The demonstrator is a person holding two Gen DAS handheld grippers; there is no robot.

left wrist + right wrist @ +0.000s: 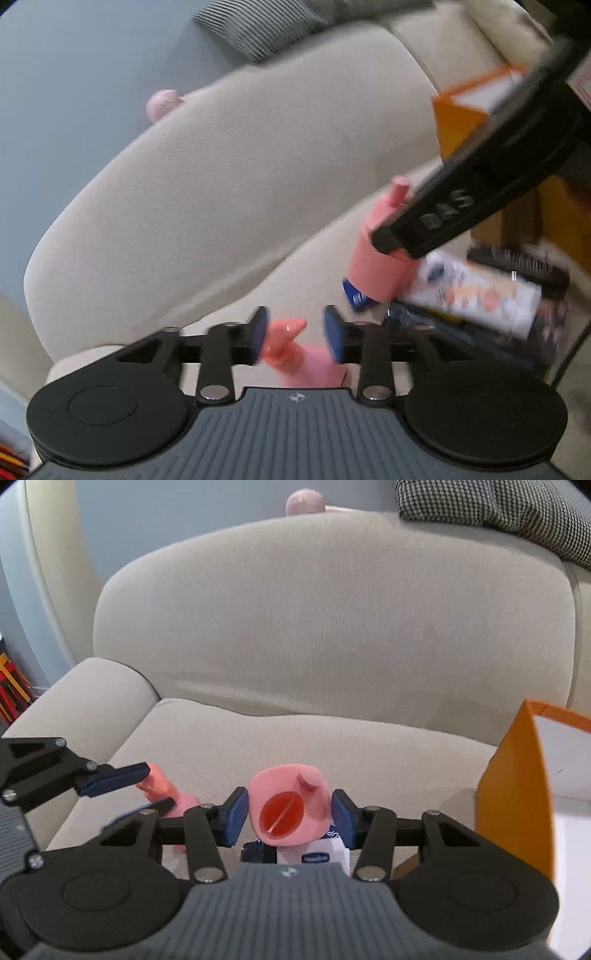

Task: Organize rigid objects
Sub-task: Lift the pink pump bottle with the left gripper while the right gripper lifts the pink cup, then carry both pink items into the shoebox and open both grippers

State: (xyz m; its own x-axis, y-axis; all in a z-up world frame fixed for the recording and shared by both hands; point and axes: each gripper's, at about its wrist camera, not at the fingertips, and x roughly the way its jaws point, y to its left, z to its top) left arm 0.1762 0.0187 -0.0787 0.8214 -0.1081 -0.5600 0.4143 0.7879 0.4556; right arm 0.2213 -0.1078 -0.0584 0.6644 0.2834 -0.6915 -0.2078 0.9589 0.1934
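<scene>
In the left wrist view my left gripper (296, 334) stands open low over the beige sofa seat (303, 258). A pink pump-top bottle (284, 341) lies between its blue pads, brushing the left one and clear of the right one. My right gripper (290, 812) is shut on a second pink bottle (288, 805), held upright with its red-centred top facing the camera. The left wrist view shows that bottle (380, 266) under one black right finger (424, 221). From the right wrist view, the left gripper (155, 788) straddles the pump-top bottle (159, 781) at the seat's left.
An orange box (517, 794) with a white inside stands at the right of the seat. Under the held bottle lie a white Vaseline bottle (325, 854), a white tube (480, 295), a black hairbrush (524, 264) and a blue item (356, 295). A houndstooth cushion (498, 513) tops the backrest.
</scene>
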